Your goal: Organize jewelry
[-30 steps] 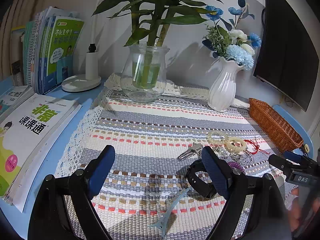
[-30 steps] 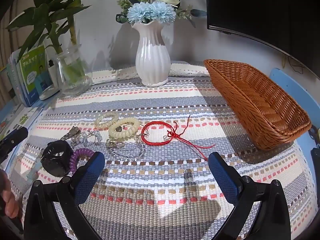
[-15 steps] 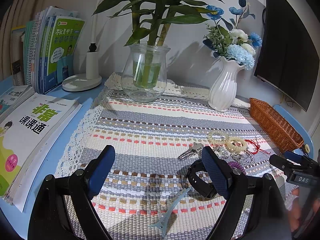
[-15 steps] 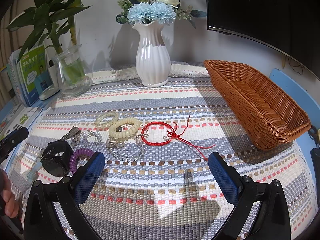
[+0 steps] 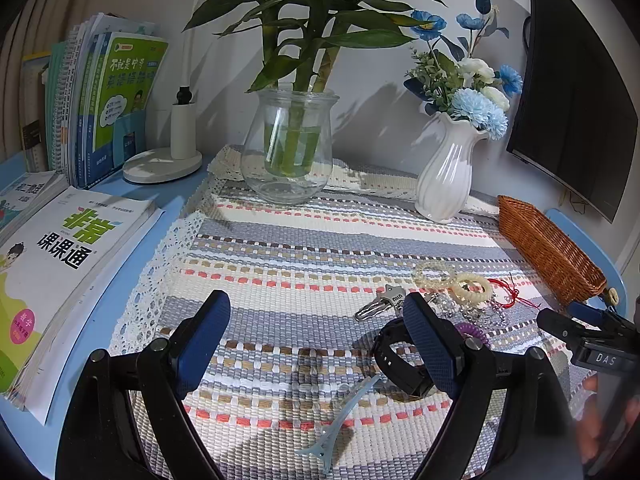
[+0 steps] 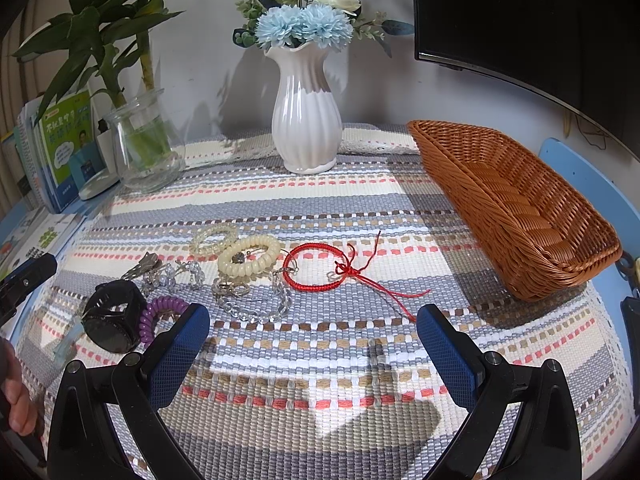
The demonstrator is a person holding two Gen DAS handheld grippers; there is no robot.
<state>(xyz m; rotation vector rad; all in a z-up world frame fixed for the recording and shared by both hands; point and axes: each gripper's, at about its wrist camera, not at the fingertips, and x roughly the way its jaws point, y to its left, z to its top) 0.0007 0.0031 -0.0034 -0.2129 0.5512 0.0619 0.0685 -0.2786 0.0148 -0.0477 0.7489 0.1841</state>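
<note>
Nothing moved; both claws, left claw (image 5: 316, 332) and right claw (image 6: 312, 340), apart; wicker basket (image 6: 516, 208) holds nothing.

The left wrist camera is sitting low over the bench's left part, looking forward between its tool's fingers (image 5: 218, 332) toward the glass jar (image 5: 289, 148) at upper centre. The right wrist camera is looking from further right, facing the white vase (image 6: 306, 120), with the wicker basket (image 6: 516, 216) close at right. Both are sharing the striped cloth (image 5: 304, 248), the vase and the jewelry cluster (image 6: 248, 264).
</note>
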